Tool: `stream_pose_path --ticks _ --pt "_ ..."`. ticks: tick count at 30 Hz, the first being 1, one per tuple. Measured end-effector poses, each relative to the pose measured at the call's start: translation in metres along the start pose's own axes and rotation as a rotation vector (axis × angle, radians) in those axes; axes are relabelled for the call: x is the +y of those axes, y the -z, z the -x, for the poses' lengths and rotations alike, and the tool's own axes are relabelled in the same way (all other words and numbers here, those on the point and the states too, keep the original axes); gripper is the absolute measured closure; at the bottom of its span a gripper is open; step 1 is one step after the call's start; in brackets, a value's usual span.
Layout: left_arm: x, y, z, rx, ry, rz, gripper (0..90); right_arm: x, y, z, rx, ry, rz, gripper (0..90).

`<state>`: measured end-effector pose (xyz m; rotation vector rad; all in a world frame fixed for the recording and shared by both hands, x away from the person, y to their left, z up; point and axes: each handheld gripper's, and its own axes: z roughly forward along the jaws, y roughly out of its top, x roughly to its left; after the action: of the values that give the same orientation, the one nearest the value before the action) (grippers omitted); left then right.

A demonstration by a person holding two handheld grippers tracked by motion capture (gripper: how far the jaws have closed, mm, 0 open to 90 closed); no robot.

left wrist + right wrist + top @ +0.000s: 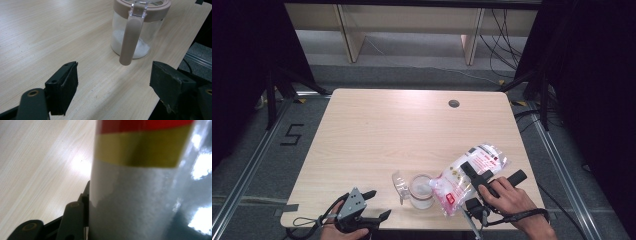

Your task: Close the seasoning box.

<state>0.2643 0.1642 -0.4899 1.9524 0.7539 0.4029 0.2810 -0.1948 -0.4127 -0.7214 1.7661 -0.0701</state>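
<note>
A: What is around the jar (421,191)?

B: It stands near the table's (377,130) front edge, white grains in its bottom. Its clear lid (399,184) hangs open to the jar's left. The bag (467,176) leans over the jar from the right, tilted, mouth touching the rim.

A: And the claws?

B: The right gripper (475,175) pinches the bag's middle. The left gripper (379,205), left of the jar, is spread wide and empty.

A: Anything unclear?

B: The bag blocks the right gripper view; its print is unreadable.
</note>
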Motion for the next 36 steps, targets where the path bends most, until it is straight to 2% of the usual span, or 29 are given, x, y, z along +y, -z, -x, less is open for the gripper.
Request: stream_pose_path --ticks 6,7,8,9,10,11,12,13,14,15,16,17,18,19,20,21,36 --pt "0.0001 0.0001 -0.0002 0.001 -0.001 0.000 22.0 0.0004 0.0002 0.0002 0.000 0.004 -0.001 58.0" --pt "0.0001 0.0001 -0.0001 0.000 -0.001 0.001 22.0 0.0000 0.0006 0.0029 0.001 0.046 -0.008 58.0" --pt "0.0001 0.0001 -0.0002 0.000 -0.002 0.000 22.1 0.0002 0.0007 0.0034 0.006 0.054 -0.008 58.0" --pt "0.0001 0.0002 -0.0001 0.000 0.000 0.000 22.0 0.0014 -0.0001 0.0012 0.005 0.017 0.002 58.0" --pt "0.0001 0.0003 -0.0001 0.001 0.000 0.001 22.0 0.0020 -0.0005 0.0002 0.001 0.017 0.001 58.0" --pt "0.0002 0.0003 -0.0001 0.001 0.000 0.001 22.0 0.0019 -0.0002 0.0022 0.005 0.050 -0.004 58.1" --pt "0.0002 0.0004 -0.0001 0.001 0.000 0.001 22.0 0.0020 -0.0004 0.0024 0.004 0.060 -0.002 58.1" --pt "0.0002 0.0004 -0.0001 0.001 -0.001 0.001 22.0 0.0025 -0.0008 0.0018 0.005 0.051 0.001 58.1" --pt "0.0001 0.0003 -0.0001 0.001 0.000 0.001 22.1 0.0033 -0.0016 -0.0003 0.000 0.020 0.007 58.1" --pt "0.0001 0.0001 -0.0001 0.000 -0.001 0.001 22.0 0.0037 -0.0014 -0.0001 0.012 0.014 0.007 58.2" --pt "0.0001 0.0001 -0.0002 0.000 -0.003 0.000 22.0 0.0037 -0.0015 -0.0001 0.009 0.030 0.000 58.2" --pt "0.0001 0.0001 -0.0001 0.000 -0.002 0.000 22.0 0.0038 -0.0005 0.0022 0.027 0.060 -0.011 58.2" --pt "0.0001 0.0002 0.0000 0.000 -0.001 0.000 22.0 0.0041 -0.0011 0.0030 0.027 0.068 -0.010 58.2" --pt "0.0001 0.0003 -0.0001 0.000 0.000 0.001 22.0 0.0045 -0.0006 0.0014 0.028 0.041 -0.015 58.2" --pt "0.0002 0.0003 -0.0002 0.001 0.000 0.000 22.1 0.0044 -0.0008 0.0009 0.019 0.038 -0.009 58.3" --pt "0.0001 0.0002 -0.0002 0.001 0.000 0.001 22.0 0.0038 -0.0015 0.0031 0.022 0.077 -0.003 58.3" --pt "0.0000 -0.0002 -0.0001 0.001 0.000 0.000 22.0 0.0051 -0.0015 0.0021 0.034 0.073 -0.010 58.8"
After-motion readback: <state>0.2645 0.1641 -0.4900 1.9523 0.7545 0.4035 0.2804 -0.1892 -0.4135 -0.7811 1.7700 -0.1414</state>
